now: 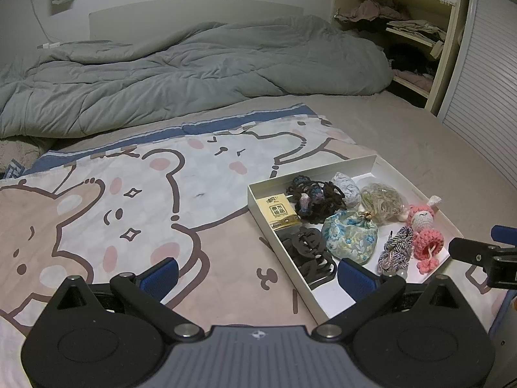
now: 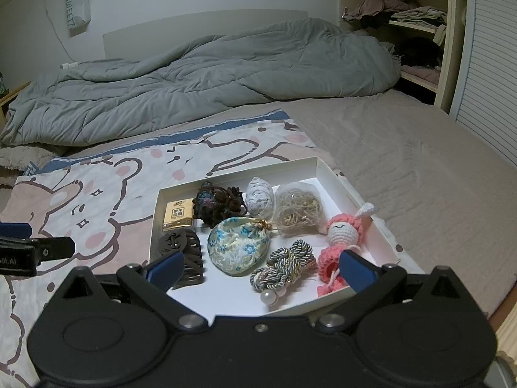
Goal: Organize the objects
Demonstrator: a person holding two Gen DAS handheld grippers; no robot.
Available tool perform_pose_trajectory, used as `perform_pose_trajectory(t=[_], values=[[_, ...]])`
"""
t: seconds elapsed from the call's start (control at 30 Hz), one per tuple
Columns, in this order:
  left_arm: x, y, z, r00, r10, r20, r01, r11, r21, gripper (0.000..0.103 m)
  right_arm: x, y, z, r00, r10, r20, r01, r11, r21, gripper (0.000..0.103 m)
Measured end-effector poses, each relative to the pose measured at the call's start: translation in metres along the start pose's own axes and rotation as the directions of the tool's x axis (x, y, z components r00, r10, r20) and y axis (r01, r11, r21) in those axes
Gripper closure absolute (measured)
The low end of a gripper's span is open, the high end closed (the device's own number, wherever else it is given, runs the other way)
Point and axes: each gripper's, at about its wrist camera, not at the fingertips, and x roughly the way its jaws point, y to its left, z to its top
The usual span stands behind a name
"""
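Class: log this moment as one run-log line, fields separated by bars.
left tongs open, empty | right tongs open, empty, over white tray | trinkets in tray | tray on cartoon sheet

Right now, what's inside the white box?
The white box holds a tissue pack, dark scrunchies, hair claw, floral pouch, rubber bands bag, twisted cord, and crochet doll. Anything beneath them is covered.
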Motion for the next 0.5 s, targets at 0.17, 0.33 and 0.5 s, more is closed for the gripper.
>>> perform_pose_trajectory(t=[0.17, 0.33, 0.5], values=[[0.0001, -0.0003, 0.0, 1.0, 0.001, 0.0, -0.001, 1.0, -0.001, 0.0, 0.0002, -0.0003, -0.0004, 1.0, 0.001, -0.001, -0.001, 1.0, 0.001, 0.0], [0.0006, -0.0007, 0.0, 1.0, 0.002, -0.002, -0.002, 1.0, -0.003, 0.0, 0.0002, -0.0003, -0.0003, 1.0, 0.001, -0.002, -0.001, 1.0, 0.001, 0.0], [0.0005, -0.0003, 0.0009, 1.0, -0.001, -0.003, 0.001, 1.0, -0.002, 0.0, 0.0001, -0.0002, -0.0003, 1.0, 0.001, -0.002, -0.001, 1.0, 0.001, 0.0]])
